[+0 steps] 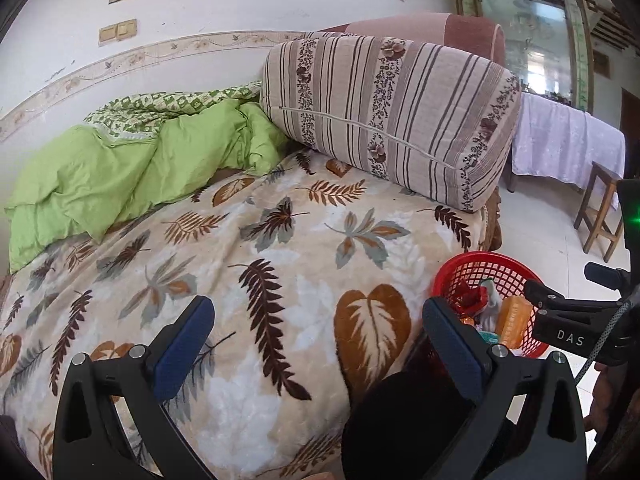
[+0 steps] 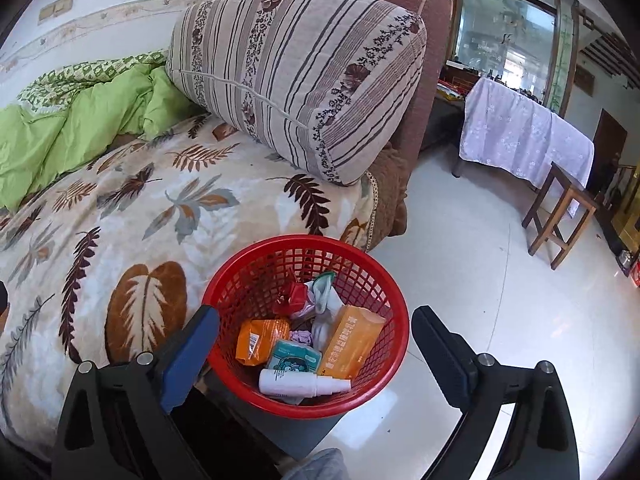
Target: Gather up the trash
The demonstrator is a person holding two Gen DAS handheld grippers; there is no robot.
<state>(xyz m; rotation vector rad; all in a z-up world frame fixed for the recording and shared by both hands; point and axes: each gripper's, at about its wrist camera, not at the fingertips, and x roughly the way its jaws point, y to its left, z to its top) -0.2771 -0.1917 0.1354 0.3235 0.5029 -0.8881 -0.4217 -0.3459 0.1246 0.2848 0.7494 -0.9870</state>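
A red mesh basket (image 2: 384, 292) stands beside the bed's front edge and holds trash: an orange carton (image 2: 352, 340), an orange packet (image 2: 260, 338), a teal packet (image 2: 294, 358), a white spray bottle (image 2: 300, 385), a red wrapper (image 2: 296, 294) and crumpled tissue (image 2: 326, 308). My right gripper (image 2: 316, 332) is open and empty just above the basket. My left gripper (image 1: 318, 320) is open and empty over the leaf-patterned blanket (image 1: 240, 264). The basket also shows in the left wrist view (image 1: 480, 268), with the right gripper's body (image 1: 568, 320) over it.
A striped cushion (image 1: 392, 116) leans on the sofa arm at the bed's far end. A green quilt (image 1: 128, 168) lies bunched by the wall. A cloth-covered table (image 2: 524, 132) and a wooden stool (image 2: 560, 216) stand on the tiled floor (image 2: 472, 272) to the right.
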